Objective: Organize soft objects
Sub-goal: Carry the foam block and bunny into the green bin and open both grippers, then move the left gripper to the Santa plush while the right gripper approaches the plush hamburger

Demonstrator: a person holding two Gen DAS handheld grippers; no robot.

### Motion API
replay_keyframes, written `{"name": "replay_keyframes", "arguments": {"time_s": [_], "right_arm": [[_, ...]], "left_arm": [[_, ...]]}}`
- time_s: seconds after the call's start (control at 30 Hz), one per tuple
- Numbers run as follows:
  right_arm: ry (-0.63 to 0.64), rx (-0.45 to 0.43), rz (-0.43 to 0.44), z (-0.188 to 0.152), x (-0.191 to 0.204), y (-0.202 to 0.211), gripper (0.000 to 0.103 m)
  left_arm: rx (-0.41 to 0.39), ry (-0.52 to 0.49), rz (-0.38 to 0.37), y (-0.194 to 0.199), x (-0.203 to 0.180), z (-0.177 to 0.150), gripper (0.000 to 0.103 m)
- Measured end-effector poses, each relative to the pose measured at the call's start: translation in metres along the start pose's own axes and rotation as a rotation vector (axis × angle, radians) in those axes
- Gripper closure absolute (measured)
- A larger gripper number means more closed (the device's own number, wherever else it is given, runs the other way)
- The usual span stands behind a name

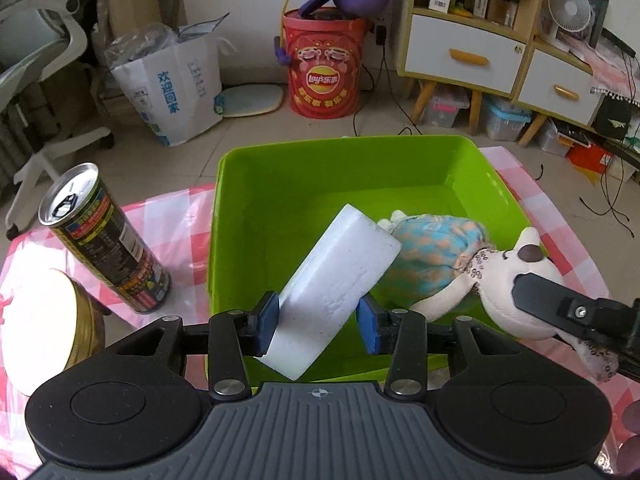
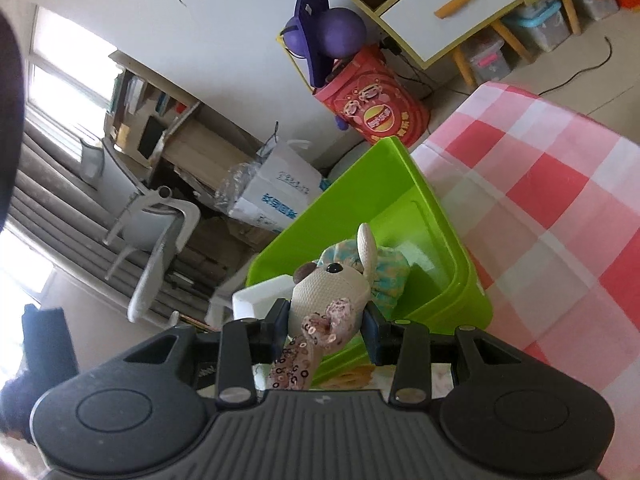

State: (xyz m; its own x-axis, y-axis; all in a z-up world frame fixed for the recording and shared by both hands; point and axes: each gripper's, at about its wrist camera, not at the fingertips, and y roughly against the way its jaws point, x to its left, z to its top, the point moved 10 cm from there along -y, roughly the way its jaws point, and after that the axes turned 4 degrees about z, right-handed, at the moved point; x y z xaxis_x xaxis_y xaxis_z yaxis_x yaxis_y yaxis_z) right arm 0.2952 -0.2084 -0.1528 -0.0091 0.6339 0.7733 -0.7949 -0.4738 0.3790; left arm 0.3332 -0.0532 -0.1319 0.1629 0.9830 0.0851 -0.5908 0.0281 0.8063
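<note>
A green plastic bin (image 1: 256,184) stands on the pink checked tablecloth (image 1: 172,240). My left gripper (image 1: 320,322) is shut on a white foam block (image 1: 340,280), held tilted over the bin's near wall. My right gripper (image 2: 328,332) is shut on the head of a cream plush rabbit (image 2: 332,292) in a turquoise patterned dress (image 1: 432,248); its body hangs into the bin (image 2: 400,184). The right gripper's finger (image 1: 560,308) shows in the left wrist view against the rabbit's head (image 1: 516,276). The foam block (image 2: 260,292) shows left of the rabbit in the right wrist view.
A tall dark drink can (image 1: 108,240) stands left of the bin, with a gold round tin (image 1: 44,320) nearer me. Beyond the table are a red snack bucket (image 1: 324,64), a white paper bag (image 1: 176,84), a chair (image 1: 40,80) and a cabinet (image 1: 480,40).
</note>
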Motion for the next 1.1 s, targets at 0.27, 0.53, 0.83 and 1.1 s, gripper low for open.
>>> {"name": "replay_keyframes", "arguments": {"time_s": [0.27,0.53,0.83,1.1], "right_arm": [[-0.001,-0.023,0.007,0.005,0.002,0.006,0.070],[0.024,-0.036,-0.008,0.013,0.008,0.023,0.054],[0.120,-0.002,-0.062,0.010,0.020,0.053,0.042],[0.226,0.019,-0.079,-0.003,0.043,0.090,0.038]], "left_arm": [[-0.028,-0.002,-0.056,0.008,-0.007,-0.003,0.043],[-0.060,0.040,-0.064,0.032,0.004,-0.005,0.031],[-0.102,0.089,-0.071,0.079,0.030,-0.029,0.020],[-0.118,0.146,-0.063,0.117,0.058,-0.074,0.010]]}}
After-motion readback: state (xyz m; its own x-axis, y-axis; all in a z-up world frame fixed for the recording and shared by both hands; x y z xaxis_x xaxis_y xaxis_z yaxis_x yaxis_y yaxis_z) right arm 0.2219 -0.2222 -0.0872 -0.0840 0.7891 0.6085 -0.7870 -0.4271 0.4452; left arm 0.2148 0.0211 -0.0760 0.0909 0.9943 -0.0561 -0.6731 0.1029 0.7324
